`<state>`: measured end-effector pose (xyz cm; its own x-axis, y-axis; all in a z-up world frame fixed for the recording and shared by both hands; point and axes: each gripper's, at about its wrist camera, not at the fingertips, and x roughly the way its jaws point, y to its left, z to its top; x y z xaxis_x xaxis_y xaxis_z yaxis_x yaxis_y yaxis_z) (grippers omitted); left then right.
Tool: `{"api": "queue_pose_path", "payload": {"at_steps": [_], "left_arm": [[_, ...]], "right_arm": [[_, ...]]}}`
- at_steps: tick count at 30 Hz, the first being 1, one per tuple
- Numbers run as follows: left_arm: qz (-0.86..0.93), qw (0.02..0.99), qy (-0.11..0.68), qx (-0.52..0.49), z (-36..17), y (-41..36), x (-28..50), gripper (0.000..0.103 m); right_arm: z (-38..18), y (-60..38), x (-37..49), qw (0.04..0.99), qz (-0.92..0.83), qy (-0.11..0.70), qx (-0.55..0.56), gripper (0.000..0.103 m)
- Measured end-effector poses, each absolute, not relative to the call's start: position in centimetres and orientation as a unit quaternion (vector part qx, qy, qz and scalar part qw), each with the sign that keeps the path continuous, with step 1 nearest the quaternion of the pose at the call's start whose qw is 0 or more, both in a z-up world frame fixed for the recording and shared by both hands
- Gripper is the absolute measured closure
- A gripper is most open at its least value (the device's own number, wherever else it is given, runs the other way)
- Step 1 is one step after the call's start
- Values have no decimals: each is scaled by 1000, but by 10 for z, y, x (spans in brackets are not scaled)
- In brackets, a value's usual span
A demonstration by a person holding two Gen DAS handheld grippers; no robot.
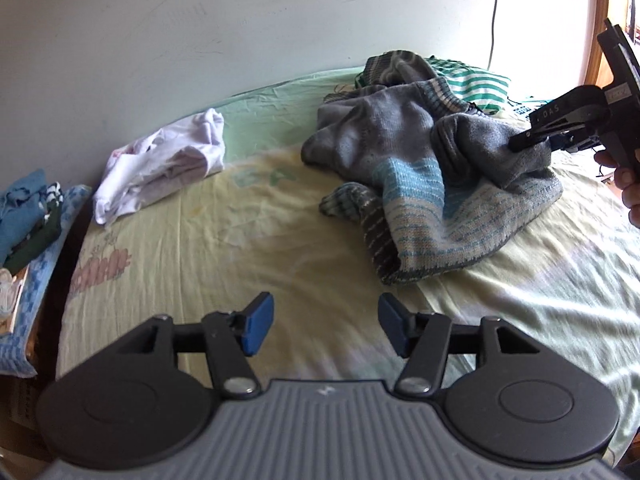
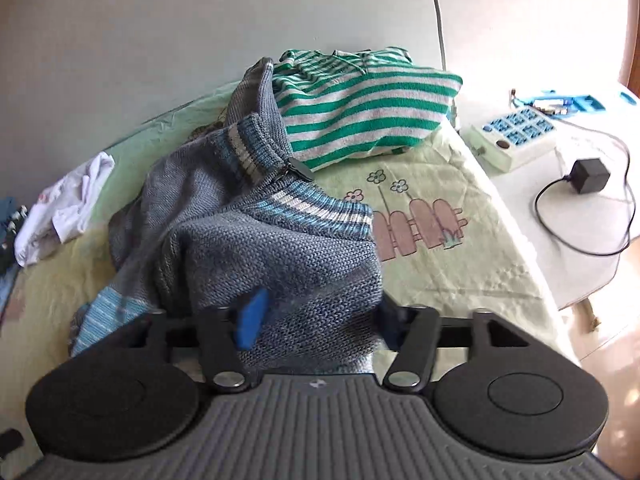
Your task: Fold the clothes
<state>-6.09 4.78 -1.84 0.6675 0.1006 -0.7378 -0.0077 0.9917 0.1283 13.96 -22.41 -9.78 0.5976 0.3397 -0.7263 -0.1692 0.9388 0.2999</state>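
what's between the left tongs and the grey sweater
Only bare bedsheet, as the left wrist view shows: the open left tongs hover short of the grey sweater, with no other clothing in that stretch.

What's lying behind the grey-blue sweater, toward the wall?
A green-and-white striped sweater sits behind the grey-blue sweater, whose raised collar covers the striped one's left edge. Anything beneath either is hidden.

Items counted on the bed (image 1: 208, 240): three garments. One grey-blue knitted sweater (image 1: 408, 168), crumpled, centre-right. One green-and-white striped sweater (image 2: 360, 108), far right, by the wall. One white garment (image 1: 160, 168), bunched, far left. One further pile of blue and dark textiles (image 1: 28, 216) off the bed's left edge; number of pieces cannot be told. Grippers: two. Right of the bed: one multi-socket power strip (image 2: 516, 136), one black adapter (image 2: 590, 176).
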Motion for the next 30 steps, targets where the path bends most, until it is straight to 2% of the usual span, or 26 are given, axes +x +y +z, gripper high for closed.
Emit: {"api": "queue_pose_path", "payload": {"at_steps": [1, 4, 12, 16, 21, 23, 25, 27, 30], "left_arm": [[34, 911, 408, 56, -19, 47, -63, 42], [48, 911, 406, 59, -19, 42, -68, 42], [75, 906, 416, 19, -26, 33, -76, 42], [110, 900, 421, 17, -31, 36, -81, 42], [134, 895, 425, 0, -36, 47, -84, 42], [127, 898, 421, -6, -35, 47, -75, 42], [118, 901, 417, -12, -33, 45, -66, 41], [110, 904, 413, -17, -32, 44, -56, 38], [94, 907, 410, -19, -31, 38, -38, 37]], "right_arm": [[-91, -222, 136, 890, 152, 417, 103, 76], [-63, -202, 115, 891, 216, 393, 76, 88], [-18, -103, 65, 846, 396, 356, -19, 89], [-33, -34, 44, 801, 469, 365, -74, 98], [-52, 9, 41, 770, 499, 386, -92, 96], [-41, -17, 49, 794, 483, 363, -60, 86], [-32, -46, 60, 832, 438, 338, -46, 46], [-38, -75, 86, 868, 366, 332, -39, 33], [-57, -107, 132, 887, 281, 366, -15, 33]]}}
